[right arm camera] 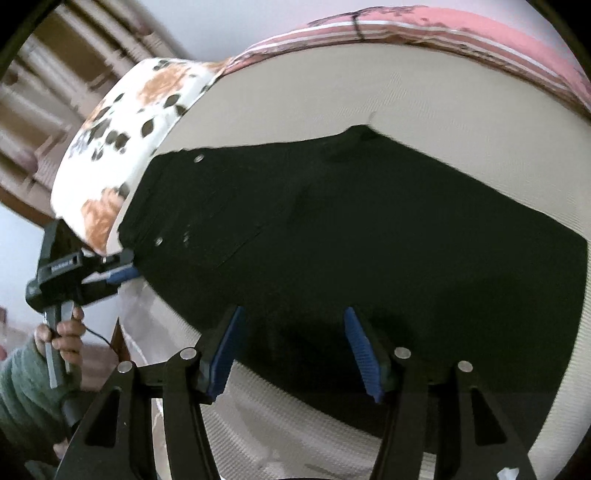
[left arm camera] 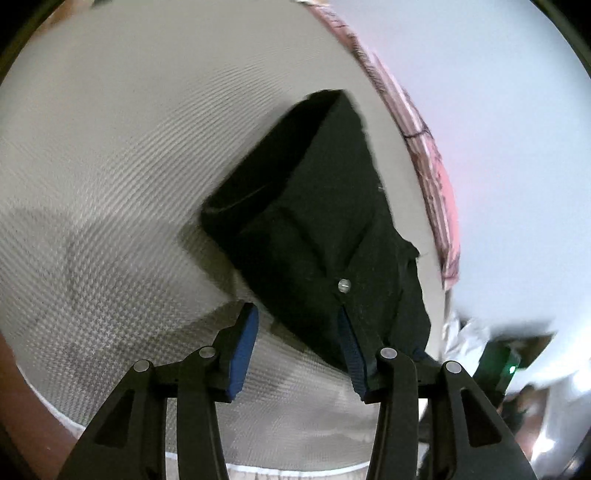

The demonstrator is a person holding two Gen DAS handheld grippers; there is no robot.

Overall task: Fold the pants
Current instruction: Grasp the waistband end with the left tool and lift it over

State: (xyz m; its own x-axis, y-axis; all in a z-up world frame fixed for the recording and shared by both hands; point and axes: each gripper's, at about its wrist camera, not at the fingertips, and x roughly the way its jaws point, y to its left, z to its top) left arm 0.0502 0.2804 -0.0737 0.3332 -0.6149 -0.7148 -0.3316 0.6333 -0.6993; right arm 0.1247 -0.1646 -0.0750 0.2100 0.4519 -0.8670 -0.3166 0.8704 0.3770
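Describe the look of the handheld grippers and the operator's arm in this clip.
Both the left gripper and right gripper have black linkages with silver rivets and blue ribbed pads on the jaws. In the right wrist view, the left unit carries a white label and a thin black cable; the sleeve is green knit.

A white textured mattress (right arm camera: 461, 122) fills most of both views. Along its far edge runs a pink patterned bedspread (right arm camera: 480, 33), with a pale wall (left arm camera: 498, 110) beyond it. At the mattress's left end lies a floral pillow (right arm camera: 122, 144) (orange and dark blotches), and behind that, blurred wooden furniture (right arm camera: 55, 74).
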